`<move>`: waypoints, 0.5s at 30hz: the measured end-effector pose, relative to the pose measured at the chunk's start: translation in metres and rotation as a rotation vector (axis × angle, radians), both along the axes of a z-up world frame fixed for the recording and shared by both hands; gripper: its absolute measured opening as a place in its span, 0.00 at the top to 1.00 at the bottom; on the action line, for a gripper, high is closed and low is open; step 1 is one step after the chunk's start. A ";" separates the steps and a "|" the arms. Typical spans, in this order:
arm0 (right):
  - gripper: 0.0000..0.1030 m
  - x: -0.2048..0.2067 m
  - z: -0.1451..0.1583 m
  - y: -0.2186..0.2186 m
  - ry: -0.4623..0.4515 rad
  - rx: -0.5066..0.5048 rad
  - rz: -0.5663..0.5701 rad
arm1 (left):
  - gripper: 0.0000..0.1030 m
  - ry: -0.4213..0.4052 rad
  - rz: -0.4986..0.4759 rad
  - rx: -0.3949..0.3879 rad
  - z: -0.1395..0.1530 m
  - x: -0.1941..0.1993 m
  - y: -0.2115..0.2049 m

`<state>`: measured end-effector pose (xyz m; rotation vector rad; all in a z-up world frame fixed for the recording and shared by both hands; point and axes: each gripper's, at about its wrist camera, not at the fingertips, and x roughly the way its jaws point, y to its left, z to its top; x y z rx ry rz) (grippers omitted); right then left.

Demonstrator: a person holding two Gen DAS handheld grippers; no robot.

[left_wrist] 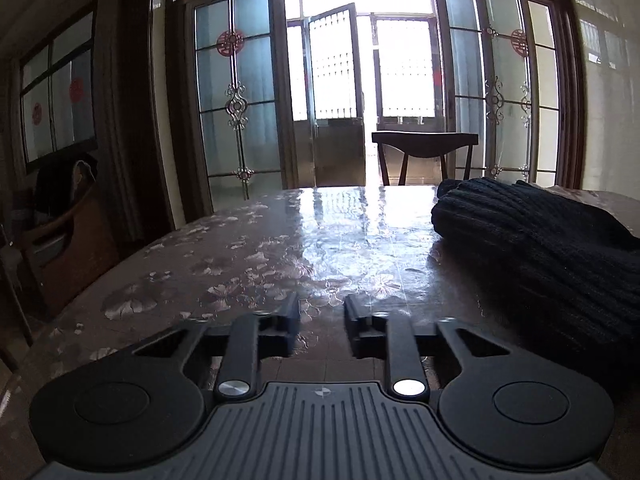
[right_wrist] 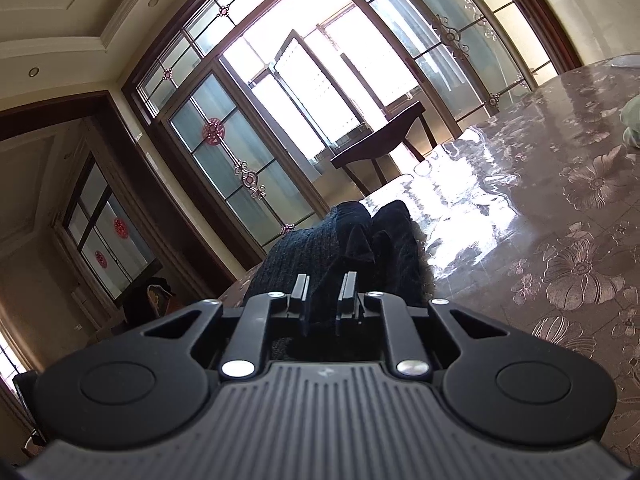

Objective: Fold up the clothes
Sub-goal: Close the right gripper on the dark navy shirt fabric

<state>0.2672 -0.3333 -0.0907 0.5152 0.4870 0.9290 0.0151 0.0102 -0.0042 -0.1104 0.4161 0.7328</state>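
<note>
A black ribbed knit garment (left_wrist: 540, 248) lies bunched on the right side of the table (left_wrist: 280, 248), which has a glossy floral cover. My left gripper (left_wrist: 322, 316) hovers low over the table to the left of the garment. Its fingers stand apart with only the bare cover showing between them. In the right wrist view the same black knit garment (right_wrist: 320, 248) is folded over in front of the camera. My right gripper (right_wrist: 324, 292) is shut on a fold of it, with dark fabric filling the gap between the fingers. This view is rolled to one side.
A dark wooden chair (left_wrist: 424, 140) stands beyond the table's far edge, before tall glass doors (left_wrist: 240, 100). Another wooden chair (left_wrist: 68, 240) with dark clothing sits off the table's left side. A pale green item (right_wrist: 632, 124) lies at the right edge of the table (right_wrist: 540, 220).
</note>
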 end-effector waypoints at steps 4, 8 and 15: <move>0.57 0.000 0.001 0.001 -0.012 -0.001 -0.006 | 1.00 -0.061 -0.047 -0.078 -0.001 -0.011 0.009; 0.31 -0.003 0.004 -0.001 -0.035 0.031 0.004 | 1.00 -0.068 -0.046 -0.075 -0.001 -0.015 0.011; 0.30 -0.002 0.002 0.018 -0.047 -0.056 0.037 | 1.00 -0.060 -0.038 -0.090 -0.002 -0.015 0.014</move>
